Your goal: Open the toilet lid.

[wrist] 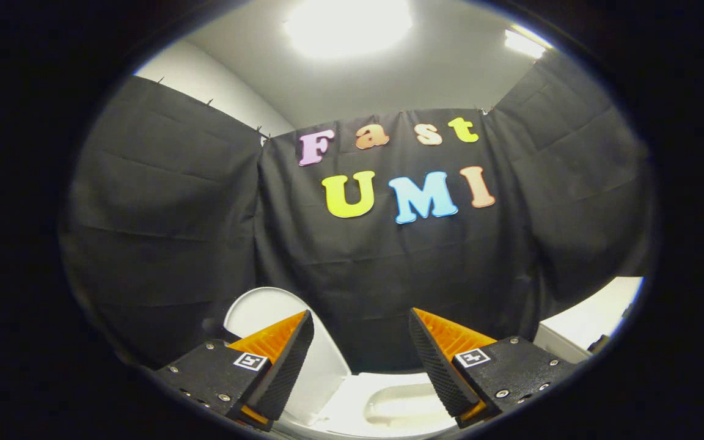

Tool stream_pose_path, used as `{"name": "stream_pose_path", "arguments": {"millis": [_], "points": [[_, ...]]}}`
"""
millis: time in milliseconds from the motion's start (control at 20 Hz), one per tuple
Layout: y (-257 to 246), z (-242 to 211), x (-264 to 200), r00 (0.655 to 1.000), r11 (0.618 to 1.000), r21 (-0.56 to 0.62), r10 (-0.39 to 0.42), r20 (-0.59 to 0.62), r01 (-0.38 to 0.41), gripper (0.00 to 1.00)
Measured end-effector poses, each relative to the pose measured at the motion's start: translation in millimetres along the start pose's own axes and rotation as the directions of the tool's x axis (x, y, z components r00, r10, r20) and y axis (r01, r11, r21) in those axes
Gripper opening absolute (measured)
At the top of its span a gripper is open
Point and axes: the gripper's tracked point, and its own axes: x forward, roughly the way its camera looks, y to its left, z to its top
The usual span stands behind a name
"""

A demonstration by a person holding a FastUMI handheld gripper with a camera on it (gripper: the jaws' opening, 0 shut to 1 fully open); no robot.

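The gripper has its two fingers spread wide apart with nothing between them, pointing forward over the toilet. The smooth white oval plastic toilet lid rises at about ten o'clock from the gap between the fingers, partly behind the left finger, and looks already tilted up toward the black cloth booth wall; how far it leans back I cannot tell. Below and just ahead of the fingers, at about six o'clock, sits the glossy white ceramic toilet bowl. At four o'clock, beyond the right finger, is a white ledge-like surface, too cut off to identify.

The lid is likely light, stiff and hinged at the back, with a slick surface that offers pads little grip. A safer hold would be pinching its thin free edge, or pushing under the rim. Released short of upright, it could drop and slam.
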Motion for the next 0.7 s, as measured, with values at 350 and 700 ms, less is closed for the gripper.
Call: {"name": "stream_pose_path", "arguments": {"millis": [350,700], "points": [[-94,-24,-36,0.992,0.981,-0.149,-0.123,0.011,0.123,0.95],[-130,-64,-55,0.98,0.959,-0.215,-0.196,-0.037,0.183,0.96]]}}
